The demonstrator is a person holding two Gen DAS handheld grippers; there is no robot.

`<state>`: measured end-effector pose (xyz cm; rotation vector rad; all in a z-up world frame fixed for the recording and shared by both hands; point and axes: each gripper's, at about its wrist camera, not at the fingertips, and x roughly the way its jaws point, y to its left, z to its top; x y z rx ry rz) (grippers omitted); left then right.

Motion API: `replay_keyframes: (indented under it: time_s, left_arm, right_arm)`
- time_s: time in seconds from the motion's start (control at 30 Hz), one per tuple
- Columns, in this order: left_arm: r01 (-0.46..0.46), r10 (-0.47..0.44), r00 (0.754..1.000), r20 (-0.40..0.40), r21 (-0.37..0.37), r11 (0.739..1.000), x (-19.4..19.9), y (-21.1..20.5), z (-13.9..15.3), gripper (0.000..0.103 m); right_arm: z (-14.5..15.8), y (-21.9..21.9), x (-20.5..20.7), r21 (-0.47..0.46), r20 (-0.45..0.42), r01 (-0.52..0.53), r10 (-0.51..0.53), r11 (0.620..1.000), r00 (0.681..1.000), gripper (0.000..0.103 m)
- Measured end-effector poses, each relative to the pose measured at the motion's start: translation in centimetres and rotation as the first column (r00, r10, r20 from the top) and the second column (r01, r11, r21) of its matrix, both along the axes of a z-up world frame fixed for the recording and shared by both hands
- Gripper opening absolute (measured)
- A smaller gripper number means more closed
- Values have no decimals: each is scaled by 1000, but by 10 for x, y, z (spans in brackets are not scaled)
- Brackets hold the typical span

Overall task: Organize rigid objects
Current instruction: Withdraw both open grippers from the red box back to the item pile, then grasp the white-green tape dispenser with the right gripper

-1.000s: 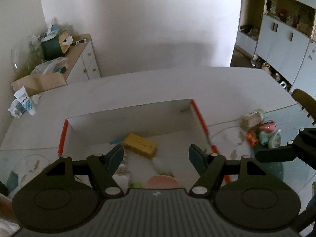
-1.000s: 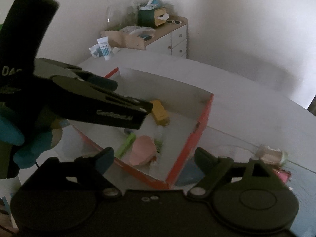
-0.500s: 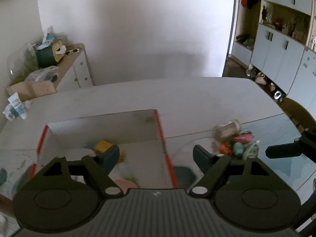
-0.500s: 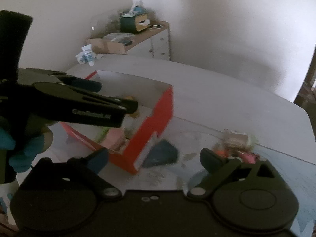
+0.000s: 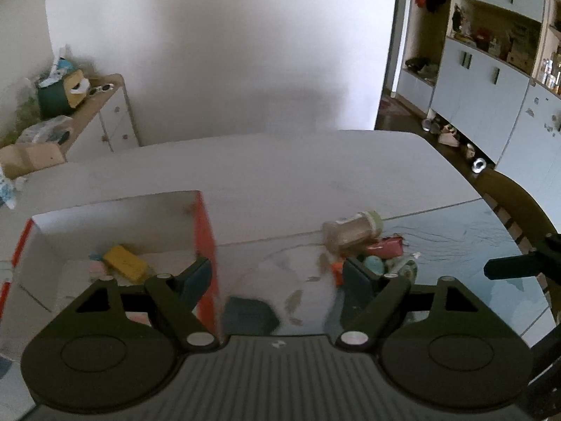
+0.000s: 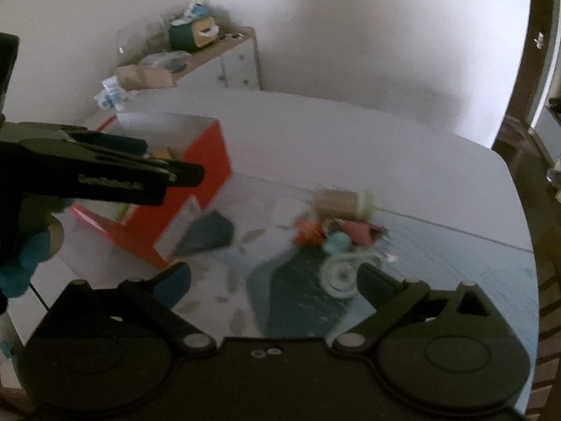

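Box [image 5: 205, 231]: red-walled carton at left of the left-wrist frame, open at the top, standing on the counter [image 5: 280, 175] — a yellow block [image 5: 124, 263] already inside, with smaller bits too blurred to name.
Left hand-held gripper [image 5: 277, 277]: released, nothing between the jaws; centred over bare counter, between the box and the pile.
Dark pad [image 5: 250, 314]: flat on the counter at lower centre, just right of the box wall — kind unclear.
Pile of loose things [image 5: 368, 249]: right of centre in the left-wrist frame, ahead of the right-hand fingertip and slightly beyond it.
Jar [image 5: 350, 233]: tan, pale green cap, lying on its side at the far edge of the pile; long axis running left to right across the frame, cap toward the right.
Pink piece [image 5: 384, 247] and teal ball [image 5: 373, 263]: touching or nearly so, packed just below the jar.
Right hand-held gripper [image 6: 273, 279]: jaws wide and empty; pile [image 6: 336, 224] in upper centre-right of its frame, straight ahead between the fingertips.
Nearer hand: judged the right — pile almost on its line, off to the side for the left.
Likely next: reach forward and down onto one piece, then carry it leftward to the box [image 6: 207, 161].
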<state>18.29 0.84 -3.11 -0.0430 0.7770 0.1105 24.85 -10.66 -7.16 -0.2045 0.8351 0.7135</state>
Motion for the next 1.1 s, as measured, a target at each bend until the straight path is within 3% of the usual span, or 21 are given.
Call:
replay_keyframes:
  time_s: [0.43, 0.8, 1.1]
  left_arm:
    - [69, -69, 996, -64, 8, 998, 38, -45, -50, 82]
    - [72, -68, 987, -146, 21, 997, 77, -57, -98, 82]
    - [77, -75, 979, -188, 3, 997, 97, -52, -121, 82]
  right_arm:
    - [-35, -48, 34, -61, -6, 12, -13, 998, 1000, 99]
    - [-68, -41, 57, -119, 13, -71, 74, 990, 997, 97]
    - [-85, -33, 78, -95, -21, -113, 112, 989, 994, 96]
